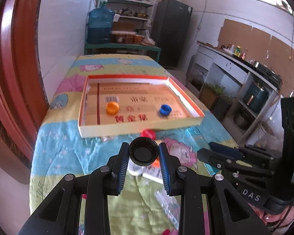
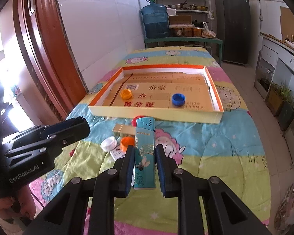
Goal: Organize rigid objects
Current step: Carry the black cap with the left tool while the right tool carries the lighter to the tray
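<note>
A black bottle cap (image 1: 144,152), hollow side facing the camera, sits clamped between the blue-padded fingers of the left gripper (image 1: 144,154), held above the tabletop (image 1: 68,146), which is draped in a cartoon-print quilt. To its right, the right gripper (image 2: 144,156) carries a teal lighter (image 2: 145,152) lengthwise between its fingers; the left finger presses the lighter's side, while the right finger seems to show a slight gap, so how firm the grip is cannot be told for certain.

Farther off, a shallow cardboard box lid (image 2: 156,115) with an orange rim lies on the quilt. It already holds two items: an orange cap (image 2: 126,94) on the left and a blue cap (image 2: 178,99) on the right, well apart.

Still outside the lid, between it and the grippers, are a red cap (image 1: 148,133) just beside the lid's near wall, a white cap (image 2: 108,144), a second orange cap (image 2: 127,142) and a flat tan strip (image 2: 124,129) whose nature is unclear. A small printed white object under the caps is too hidden to name.

The sorting appears to be under way but short of halfway: two pieces placed, two in hand and apparently bound for the lid, several more left to gather.
</note>
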